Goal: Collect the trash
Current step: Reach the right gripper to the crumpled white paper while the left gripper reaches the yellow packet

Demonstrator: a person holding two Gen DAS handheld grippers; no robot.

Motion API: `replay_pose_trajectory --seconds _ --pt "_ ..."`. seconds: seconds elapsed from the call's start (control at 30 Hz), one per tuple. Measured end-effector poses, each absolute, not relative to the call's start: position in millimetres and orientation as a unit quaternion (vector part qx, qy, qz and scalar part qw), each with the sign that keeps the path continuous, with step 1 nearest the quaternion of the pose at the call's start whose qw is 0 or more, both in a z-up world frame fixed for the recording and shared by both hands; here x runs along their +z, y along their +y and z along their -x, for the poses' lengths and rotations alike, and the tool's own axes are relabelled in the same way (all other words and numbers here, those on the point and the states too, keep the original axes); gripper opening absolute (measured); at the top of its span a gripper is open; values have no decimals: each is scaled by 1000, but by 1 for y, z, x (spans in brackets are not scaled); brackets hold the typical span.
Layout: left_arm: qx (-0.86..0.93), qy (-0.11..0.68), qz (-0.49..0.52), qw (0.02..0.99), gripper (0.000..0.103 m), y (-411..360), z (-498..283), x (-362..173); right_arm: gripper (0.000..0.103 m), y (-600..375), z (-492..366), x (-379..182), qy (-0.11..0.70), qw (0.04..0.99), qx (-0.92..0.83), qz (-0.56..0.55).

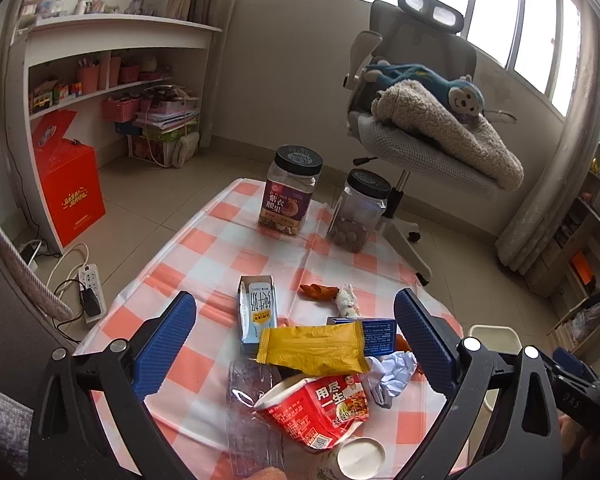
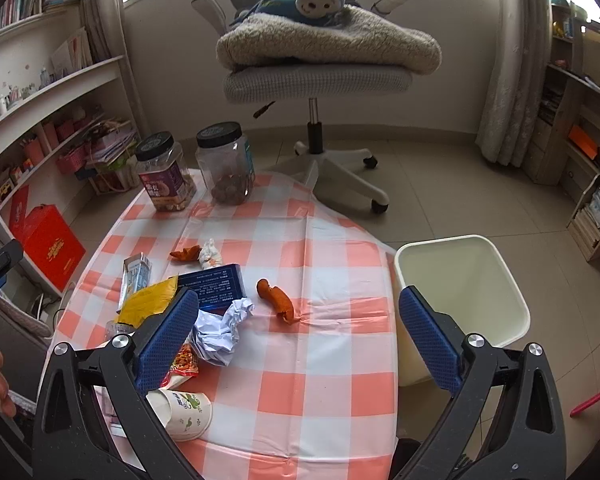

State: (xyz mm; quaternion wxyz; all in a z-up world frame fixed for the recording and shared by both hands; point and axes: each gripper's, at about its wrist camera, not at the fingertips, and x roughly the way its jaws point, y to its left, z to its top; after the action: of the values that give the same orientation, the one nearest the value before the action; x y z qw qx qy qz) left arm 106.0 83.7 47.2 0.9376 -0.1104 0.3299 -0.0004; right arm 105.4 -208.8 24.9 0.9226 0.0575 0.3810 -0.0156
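Trash lies on the checked tablecloth (image 1: 204, 248): a yellow wrapper (image 1: 312, 350), a red noodle packet (image 1: 320, 406), a milk carton (image 1: 256, 308), a blue box (image 2: 216, 286), crumpled paper (image 2: 220, 330), a paper cup (image 2: 186, 416), a clear plastic bottle (image 1: 252, 412) and orange peel (image 2: 276, 298). My left gripper (image 1: 296, 334) is open above the yellow wrapper and packet. My right gripper (image 2: 298, 330) is open above the table's right part, its left finger (image 2: 168, 340) over the packet. An empty white bin (image 2: 464, 280) stands right of the table.
Two black-lidded snack jars (image 1: 288, 192) (image 2: 226, 164) stand at the table's far end. An office chair (image 2: 316, 64) with a blanket and a monkey toy is behind. Shelves, a red box (image 1: 72, 196) and a power strip (image 1: 92, 288) are on the left.
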Motion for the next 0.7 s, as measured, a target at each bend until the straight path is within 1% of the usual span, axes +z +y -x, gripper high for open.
replay_pose_trajectory --seconds 0.07,0.13,0.2,0.27,0.37,0.43,0.53,0.63,0.7 --pt "-9 403 89 911 96 82 -138 32 96 -213 -132 19 421 904 9 -78" --pt "-12 484 79 872 96 78 -166 1 96 -221 -157 3 462 878 33 -123" --pt "-2 522 102 847 96 77 -181 -29 96 -231 -172 -18 484 856 48 -176" --pt "-15 532 96 841 96 71 -188 -50 96 -239 -180 -39 492 845 47 -203" --pt "-39 540 -29 841 96 37 -201 -59 96 -241 -193 -70 545 811 22 -212" --pt "-100 551 -102 822 96 9 -207 -67 95 -233 -197 -74 548 803 56 -228" --pt "-123 551 -182 805 96 -15 -212 -89 96 -222 -200 -71 548 813 53 -189" --pt "-120 567 -205 788 96 -17 -228 -109 96 -233 -208 -81 557 799 47 -222" --pt "-123 572 -183 790 94 -10 -235 -111 96 -240 -212 -91 568 785 45 -242"
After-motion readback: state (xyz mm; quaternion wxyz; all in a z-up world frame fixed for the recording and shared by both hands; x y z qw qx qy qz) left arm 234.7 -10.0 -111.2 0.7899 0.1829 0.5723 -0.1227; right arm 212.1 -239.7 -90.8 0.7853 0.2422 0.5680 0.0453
